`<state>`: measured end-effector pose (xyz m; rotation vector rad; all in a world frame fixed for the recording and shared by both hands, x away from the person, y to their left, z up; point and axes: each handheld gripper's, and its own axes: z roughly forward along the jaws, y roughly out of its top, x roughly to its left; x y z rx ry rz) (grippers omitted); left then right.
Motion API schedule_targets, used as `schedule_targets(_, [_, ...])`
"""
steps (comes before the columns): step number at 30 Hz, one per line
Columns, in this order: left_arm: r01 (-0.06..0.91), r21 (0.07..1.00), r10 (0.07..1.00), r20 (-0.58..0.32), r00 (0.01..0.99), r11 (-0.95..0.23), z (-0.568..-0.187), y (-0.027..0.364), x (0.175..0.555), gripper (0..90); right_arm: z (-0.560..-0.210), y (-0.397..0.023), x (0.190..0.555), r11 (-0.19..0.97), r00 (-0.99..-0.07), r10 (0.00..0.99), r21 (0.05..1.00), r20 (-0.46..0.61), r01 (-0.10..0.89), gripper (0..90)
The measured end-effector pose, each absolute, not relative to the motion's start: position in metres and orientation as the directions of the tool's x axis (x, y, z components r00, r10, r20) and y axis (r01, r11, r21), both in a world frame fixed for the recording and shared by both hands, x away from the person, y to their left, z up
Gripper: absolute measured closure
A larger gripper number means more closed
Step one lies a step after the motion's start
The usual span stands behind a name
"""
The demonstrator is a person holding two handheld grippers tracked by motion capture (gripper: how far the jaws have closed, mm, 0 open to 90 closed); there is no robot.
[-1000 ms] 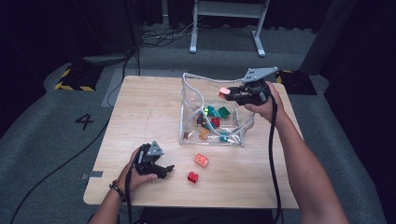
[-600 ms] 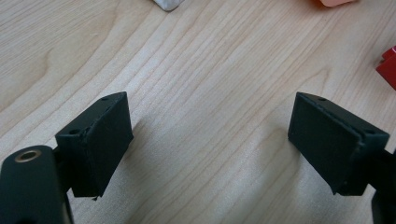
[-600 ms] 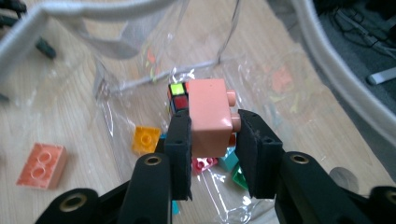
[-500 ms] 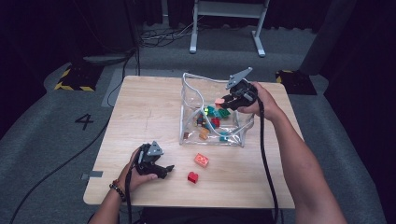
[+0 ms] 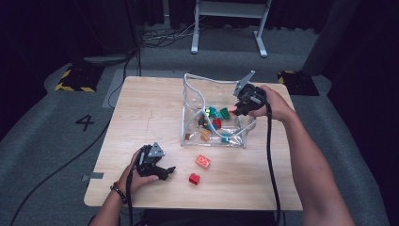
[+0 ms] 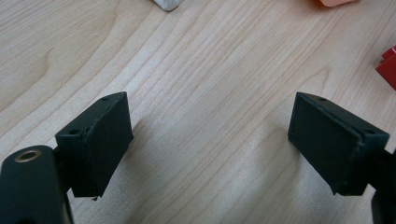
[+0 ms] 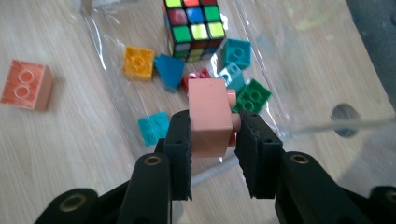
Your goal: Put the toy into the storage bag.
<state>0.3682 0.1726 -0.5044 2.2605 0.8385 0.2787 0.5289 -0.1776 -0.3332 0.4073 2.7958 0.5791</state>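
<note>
Salmon-pink brick (image 7: 211, 116), clamped between the two black jaws of the right gripper (image 7: 214, 140), studs facing the right-hand jaw; held above the open top of the clear plastic bag (image 5: 193, 96) at the far right of the wooden table (image 5: 141, 113). Same brick a pale spot at the gripper tip (image 5: 232, 108) in the high view.

Inside the bag, below the held brick: colour-puzzle cube (image 7: 192, 23), yellow brick (image 7: 138, 62), blue wedge piece (image 7: 169, 70), red brick (image 7: 198, 74), green brick (image 7: 253, 95), and teal bricks (image 7: 236, 52), one of them (image 7: 154, 127) lying nearest the jaws.

On bare wood outside the bag: orange brick (image 5: 203, 161) just in front of the bag's near edge; small red brick (image 5: 194, 179) nearer the table's front edge.

Left gripper (image 5: 169, 170) resting low on the table at front left, jaws spread wide with only wood grain between them (image 6: 210, 140); red brick close beside its tip, not touched.
</note>
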Motion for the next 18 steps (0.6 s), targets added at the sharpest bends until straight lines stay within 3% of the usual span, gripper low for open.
schedule_targets(9, [0.495,0.680,0.642,-0.045,0.765,-0.541,-0.505,0.172,0.368,13.8,-0.327,-0.207,0.527,0.845,-0.913,0.374,0.467,-0.166,0.261,65.8])
schedule_targets(18, [0.494,0.680,0.641,-0.046,0.766,-0.542,-0.504,0.172,0.368,13.8,-0.325,-0.227,0.521,0.766,-0.879,0.443,0.583,-0.175,0.270,55.9])
